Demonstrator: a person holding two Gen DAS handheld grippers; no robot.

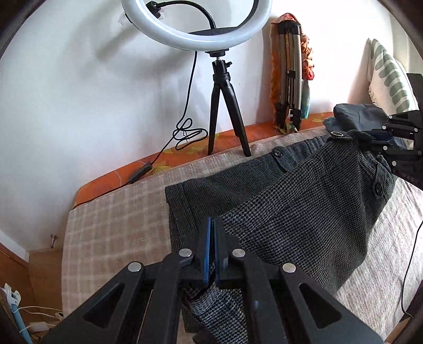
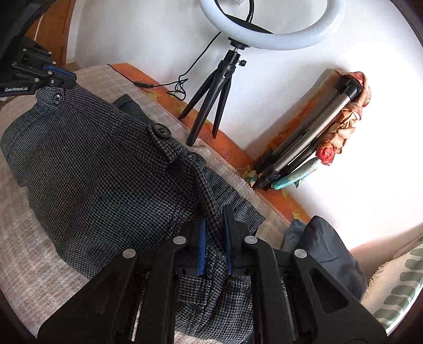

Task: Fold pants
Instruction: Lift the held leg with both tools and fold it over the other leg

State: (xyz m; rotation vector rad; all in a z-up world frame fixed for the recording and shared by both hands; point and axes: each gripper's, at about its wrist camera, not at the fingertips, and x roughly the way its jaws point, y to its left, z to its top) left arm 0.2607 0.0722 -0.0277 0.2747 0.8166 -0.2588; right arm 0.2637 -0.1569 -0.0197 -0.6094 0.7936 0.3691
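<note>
Jaws of both grippers are pinched onto the pants [image 1: 304, 201]: the left gripper [image 1: 212, 251] is nearly closed on a thin fold, the right gripper [image 2: 214, 243] slightly wider on a thicker bunch at the waistband. The bed [image 1: 111, 225] carries the pants on a beige checked cover; its far edge meets the wall, its left edge drops to the floor, and bare cover lies left of the cloth. The pants lie doubled, the upper layer lifted between the grippers. A ring light [image 1: 195, 23] on a tripod [image 1: 224, 105] stands close behind the pants, a folded tripod [image 2: 312, 143] leans on the wall, and dark clothing [image 2: 325, 246] crowds the right side, beside a pillow [image 1: 388, 74].
</note>
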